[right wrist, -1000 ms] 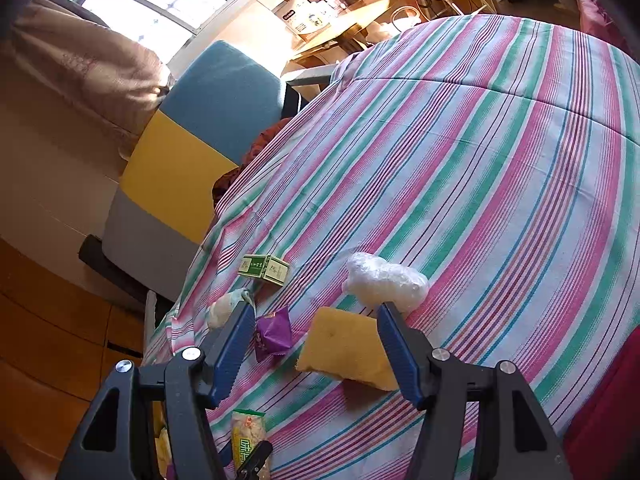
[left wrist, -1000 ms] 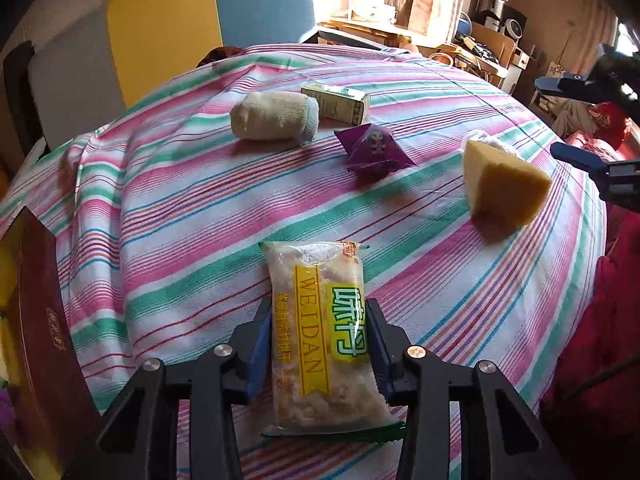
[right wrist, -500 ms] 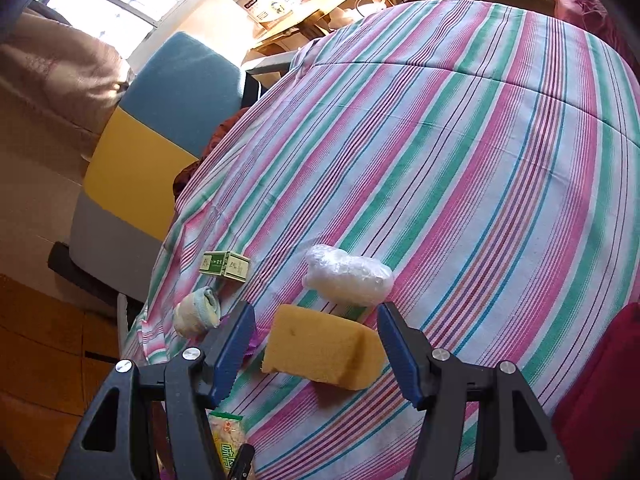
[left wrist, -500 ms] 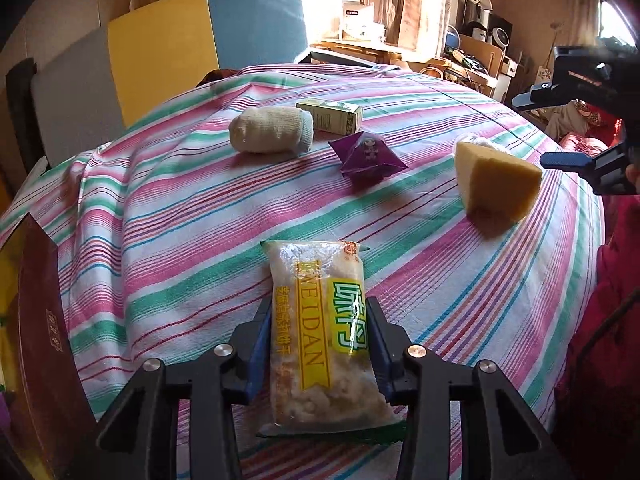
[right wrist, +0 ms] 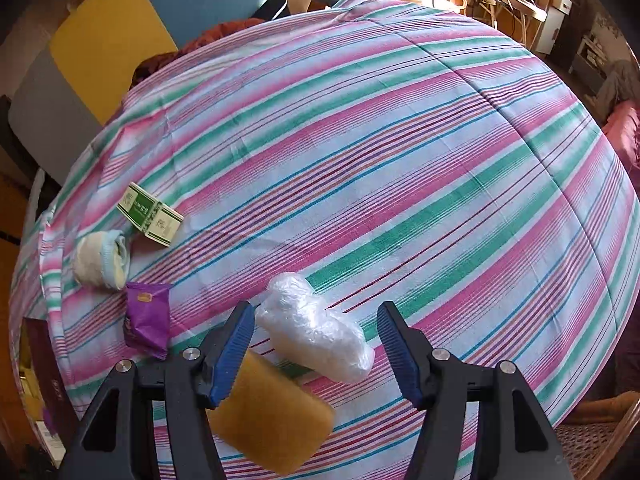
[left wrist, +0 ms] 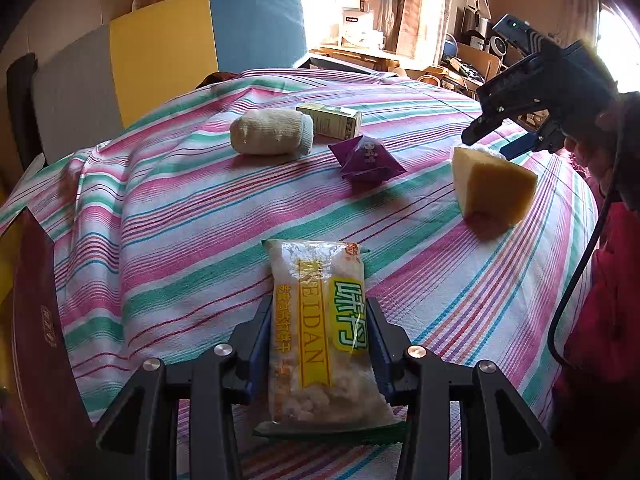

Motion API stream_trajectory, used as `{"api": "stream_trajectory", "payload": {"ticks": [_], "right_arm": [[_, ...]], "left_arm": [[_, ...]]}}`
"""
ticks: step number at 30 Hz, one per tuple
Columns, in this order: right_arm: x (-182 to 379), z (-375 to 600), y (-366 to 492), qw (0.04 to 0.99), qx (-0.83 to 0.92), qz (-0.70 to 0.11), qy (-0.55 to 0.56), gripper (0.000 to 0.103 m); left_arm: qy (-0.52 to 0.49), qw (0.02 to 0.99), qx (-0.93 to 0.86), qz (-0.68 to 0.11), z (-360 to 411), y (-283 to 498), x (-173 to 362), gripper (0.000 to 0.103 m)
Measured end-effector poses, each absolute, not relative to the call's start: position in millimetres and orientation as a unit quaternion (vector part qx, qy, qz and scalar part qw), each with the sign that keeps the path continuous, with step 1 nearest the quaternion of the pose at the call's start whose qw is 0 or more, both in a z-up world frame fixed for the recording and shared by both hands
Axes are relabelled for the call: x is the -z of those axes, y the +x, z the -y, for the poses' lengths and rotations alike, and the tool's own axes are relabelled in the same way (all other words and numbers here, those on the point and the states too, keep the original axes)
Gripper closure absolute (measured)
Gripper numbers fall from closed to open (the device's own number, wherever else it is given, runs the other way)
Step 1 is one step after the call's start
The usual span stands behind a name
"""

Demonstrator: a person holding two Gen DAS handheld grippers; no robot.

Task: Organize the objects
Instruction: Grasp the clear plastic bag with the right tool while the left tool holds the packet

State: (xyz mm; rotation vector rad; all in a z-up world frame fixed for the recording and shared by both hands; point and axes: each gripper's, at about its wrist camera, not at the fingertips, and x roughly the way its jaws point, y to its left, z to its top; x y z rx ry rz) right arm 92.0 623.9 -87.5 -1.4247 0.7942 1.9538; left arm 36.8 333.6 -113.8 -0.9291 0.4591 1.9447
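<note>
Striped cloth (left wrist: 168, 216) in pink, green and white covers the table. Near its close edge, the left gripper (left wrist: 318, 320) has its jaws pressed on a yellow-labelled snack packet (left wrist: 320, 328). Far right, the right gripper (right wrist: 316, 344) hangs with jaws apart, gripping nothing, above a clear plastic bundle (right wrist: 316, 332) and yellow sponge (right wrist: 272, 416). Farther off lie 1 rolled sock (left wrist: 272, 132), 1 green carton (left wrist: 330, 120) and 1 purple pouch (left wrist: 366, 158).

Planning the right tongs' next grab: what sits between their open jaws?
In the right wrist view, the crinkly clear plastic bundle lies between the right tongs' open jaws, unpinched; the yellow sponge block sits nearer, by the left finger.
</note>
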Motion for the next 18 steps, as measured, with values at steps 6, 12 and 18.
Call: {"api": "stream_trajectory", "payload": {"ticks": [6,12,18], "right_arm": [[106,-611,88,0.296,-0.744,-0.261,-0.539,0.066],[110,-613,93,0.295,-0.749,-0.259,-0.533,0.067],[112,-613,98,0.293,-0.751,-0.256,-0.534,0.066]], "left_arm": [[-0.378,0.451,-0.788,-0.181,-333,36,114,0.059],[-0.379,0.447,-0.79,-0.179,-334,36,115,0.059],[-0.379,0.446,-0.788,-0.191,-336,37,114,0.06]]}}
